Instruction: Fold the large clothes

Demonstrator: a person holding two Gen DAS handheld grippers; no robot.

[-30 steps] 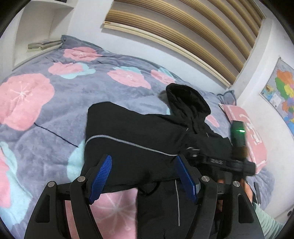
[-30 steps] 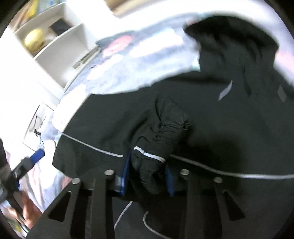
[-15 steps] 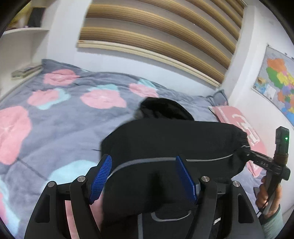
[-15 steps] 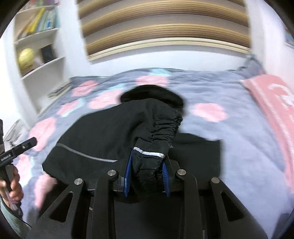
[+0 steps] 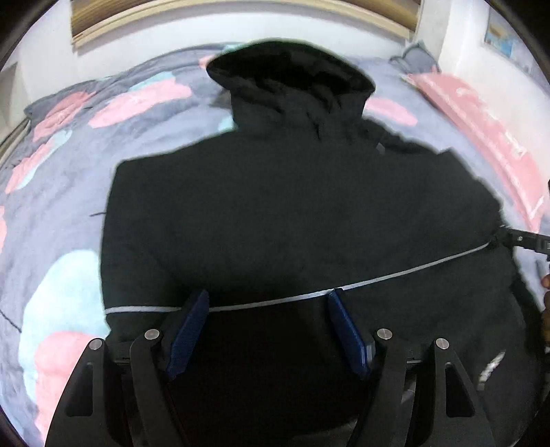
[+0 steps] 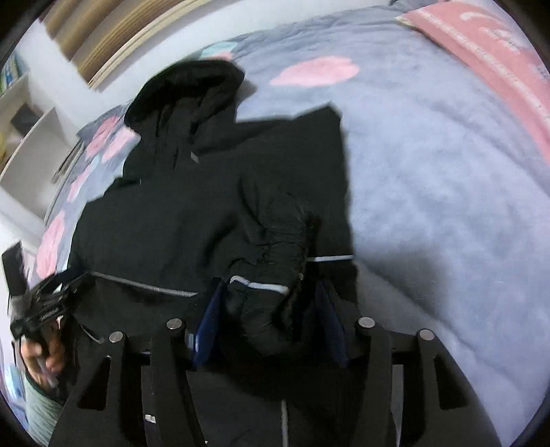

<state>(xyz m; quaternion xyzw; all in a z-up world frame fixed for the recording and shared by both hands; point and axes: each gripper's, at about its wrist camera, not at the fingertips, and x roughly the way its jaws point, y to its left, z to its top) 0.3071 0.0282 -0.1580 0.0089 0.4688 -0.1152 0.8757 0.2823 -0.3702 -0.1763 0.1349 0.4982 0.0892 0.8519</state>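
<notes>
A black hooded jacket (image 5: 292,206) with a thin grey stripe lies spread on the flowered bed, hood (image 5: 292,79) at the far end. It also shows in the right wrist view (image 6: 178,213). My left gripper (image 5: 268,326) is open just above the jacket's lower part, at the stripe. My right gripper (image 6: 268,309) is shut on a bunched fold of jacket fabric (image 6: 271,275) at the jacket's right edge. The right gripper's tip (image 5: 515,237) shows in the left view, at the stripe's right end.
A grey bedcover (image 5: 68,172) with pink and blue flowers lies under the jacket. A pink pillow (image 5: 488,120) lies at the right by the wall. White shelves (image 6: 27,137) stand at the left. A slatted headboard (image 5: 206,10) runs along the far wall.
The jacket's lifted part has come down and now lies flatter over the bed. Both grippers have moved forward and lower over it. The right gripper still holds its fold.
</notes>
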